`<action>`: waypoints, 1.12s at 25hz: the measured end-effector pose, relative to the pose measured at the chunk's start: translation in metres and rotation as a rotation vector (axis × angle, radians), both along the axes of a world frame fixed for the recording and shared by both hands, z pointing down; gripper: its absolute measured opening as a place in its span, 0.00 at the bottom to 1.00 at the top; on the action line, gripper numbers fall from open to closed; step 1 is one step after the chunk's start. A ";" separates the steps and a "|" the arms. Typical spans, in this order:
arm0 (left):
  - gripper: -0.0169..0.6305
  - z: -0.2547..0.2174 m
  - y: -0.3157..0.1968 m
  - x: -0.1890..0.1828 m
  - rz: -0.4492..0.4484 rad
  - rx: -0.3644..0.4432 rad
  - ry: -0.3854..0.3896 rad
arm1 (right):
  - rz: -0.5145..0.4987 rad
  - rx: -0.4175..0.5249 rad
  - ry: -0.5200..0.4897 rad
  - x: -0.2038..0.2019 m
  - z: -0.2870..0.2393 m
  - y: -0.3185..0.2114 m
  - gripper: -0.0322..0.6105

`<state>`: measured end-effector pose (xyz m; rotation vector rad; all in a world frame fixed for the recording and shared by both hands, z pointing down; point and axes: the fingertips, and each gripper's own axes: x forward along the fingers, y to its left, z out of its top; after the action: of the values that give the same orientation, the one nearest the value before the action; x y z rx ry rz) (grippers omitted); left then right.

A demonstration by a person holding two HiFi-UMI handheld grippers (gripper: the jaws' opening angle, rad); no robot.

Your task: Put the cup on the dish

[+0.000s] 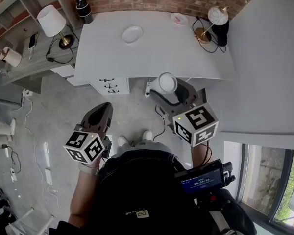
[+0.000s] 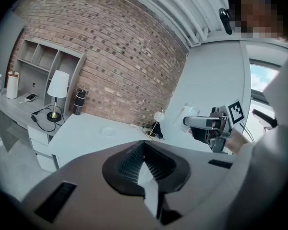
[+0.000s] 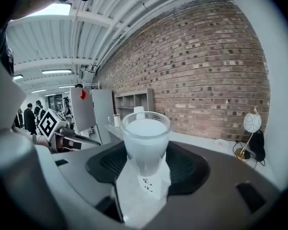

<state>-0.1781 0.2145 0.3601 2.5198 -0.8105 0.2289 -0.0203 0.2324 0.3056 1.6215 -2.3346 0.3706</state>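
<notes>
In the head view an oval white dish lies on the white desk, toward its back. My right gripper is in the air in front of the desk's near edge, shut on a frosted white cup. In the right gripper view the cup stands upright between the dark pads, mouth up. My left gripper hangs lower left over the floor, shut with nothing in it. In the left gripper view, the dish shows small on the desk, beyond the closed jaws of my left gripper.
A black bottle stands at the desk's back left; a small pink dish and a globe lamp sit at the back right. A shaded lamp stands on the grey side unit. Drawers are under the desk, and a white wall is on the right.
</notes>
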 end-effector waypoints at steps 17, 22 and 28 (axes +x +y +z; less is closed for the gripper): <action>0.03 -0.001 0.001 0.021 -0.004 -0.003 -0.007 | 0.011 0.017 -0.044 0.023 -0.004 0.000 0.45; 0.03 -0.001 0.005 0.024 -0.007 -0.005 -0.011 | 0.020 0.014 -0.058 0.028 -0.004 0.002 0.45; 0.03 0.000 0.006 0.028 -0.013 -0.004 -0.014 | 0.017 0.017 -0.050 0.033 -0.003 0.003 0.45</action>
<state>-0.1503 0.2209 0.3605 2.5116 -0.8309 0.2439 0.0125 0.2356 0.3030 1.6589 -2.3674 0.4006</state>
